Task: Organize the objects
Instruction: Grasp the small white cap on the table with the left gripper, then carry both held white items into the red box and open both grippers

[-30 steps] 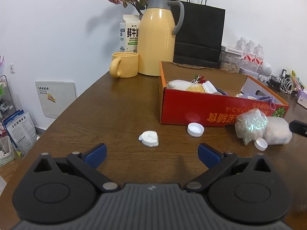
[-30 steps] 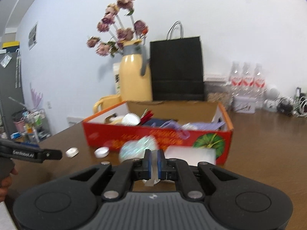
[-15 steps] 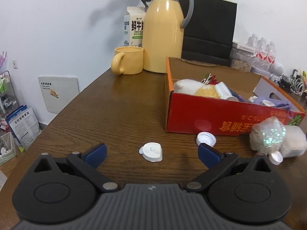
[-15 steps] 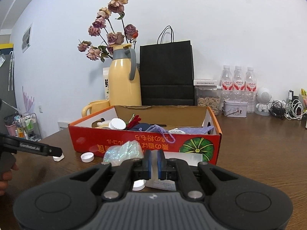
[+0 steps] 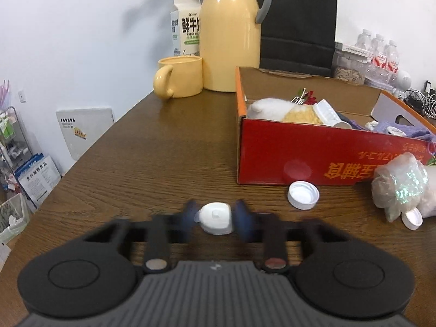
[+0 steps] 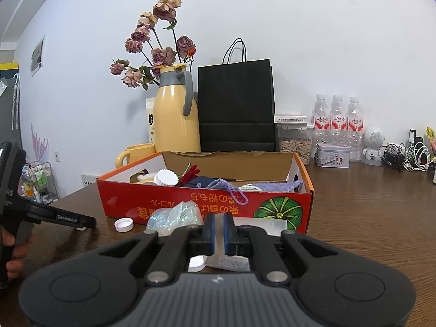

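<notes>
A small white flip cap (image 5: 216, 218) lies on the brown table (image 5: 152, 158). My left gripper (image 5: 216, 219) is closing around it, its blurred blue pads (image 5: 242, 219) right at the cap's two sides. A red cardboard box (image 5: 313, 160) with several items inside stands to the right; it also shows in the right wrist view (image 6: 207, 201). A round white bottle cap (image 5: 303, 194) lies in front of the box. My right gripper (image 6: 218, 234) is shut and empty, low over a glittery plastic bag (image 6: 174, 216) and a white packet (image 6: 261, 226).
A yellow mug (image 5: 179, 76), a yellow thermos jug (image 5: 230, 32), a milk carton (image 5: 186, 27) and a black paper bag (image 5: 298, 24) stand at the back. Another small white cap (image 5: 412, 218) lies by the glittery bag (image 5: 397, 185). Water bottles (image 6: 338, 117) and cables (image 6: 406, 158) stand at back right.
My left gripper has moved forward and down to the white flip cap and its fingers have closed in from wide open. The right gripper stayed shut and drew back slightly.
</notes>
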{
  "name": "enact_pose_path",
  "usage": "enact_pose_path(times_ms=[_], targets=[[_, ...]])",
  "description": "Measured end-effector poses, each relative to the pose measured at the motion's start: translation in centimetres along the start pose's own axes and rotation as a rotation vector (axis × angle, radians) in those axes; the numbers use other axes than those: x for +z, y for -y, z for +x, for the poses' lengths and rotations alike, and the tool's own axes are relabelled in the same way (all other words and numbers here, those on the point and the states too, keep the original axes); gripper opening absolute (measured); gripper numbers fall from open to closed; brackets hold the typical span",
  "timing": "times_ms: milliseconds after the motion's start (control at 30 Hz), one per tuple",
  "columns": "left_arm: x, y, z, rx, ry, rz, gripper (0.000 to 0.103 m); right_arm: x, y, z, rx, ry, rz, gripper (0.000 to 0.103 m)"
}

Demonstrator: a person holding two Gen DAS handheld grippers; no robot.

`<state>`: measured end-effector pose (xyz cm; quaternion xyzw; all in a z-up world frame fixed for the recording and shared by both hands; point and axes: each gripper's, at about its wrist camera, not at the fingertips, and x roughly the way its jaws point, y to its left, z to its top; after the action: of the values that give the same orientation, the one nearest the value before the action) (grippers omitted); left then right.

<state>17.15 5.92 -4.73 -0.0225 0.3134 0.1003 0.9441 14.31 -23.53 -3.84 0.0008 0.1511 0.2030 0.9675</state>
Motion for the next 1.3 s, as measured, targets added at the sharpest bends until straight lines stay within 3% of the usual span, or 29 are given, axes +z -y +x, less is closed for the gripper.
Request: enact_pose_path(times_ms=[567, 900, 1100, 1233, 1300], targets=[[0.1, 0.4, -2.4, -0.075, 0.115, -0.014, 0.026, -0.1, 0.1, -0.5, -0.008, 0.045, 0.001, 0.005], [4.4, 4.7, -6.2, -0.206, 0.290, 0.027, 0.026, 3.9, -0.5, -0.6, 0.033, 0.148, -0.052, 0.005], [8.1, 7.2, -4.5, -0.235, 0.352, -0.021, 0.026, 7.9, -0.4, 2.4, 0.027, 0.212, -0.045, 0.005], [10.4, 8.1, -1.9, -0.240, 0.350, -0.064, 0.026, 9.6, 0.1, 6.4, 0.027, 0.194, 0.006, 0.005], [11.2, 8.5, -0.2, -0.194, 0.379, -0.085, 0.026, 9.8, 0.1, 9.2, 0.022, 0.166, 0.023, 0.005]])
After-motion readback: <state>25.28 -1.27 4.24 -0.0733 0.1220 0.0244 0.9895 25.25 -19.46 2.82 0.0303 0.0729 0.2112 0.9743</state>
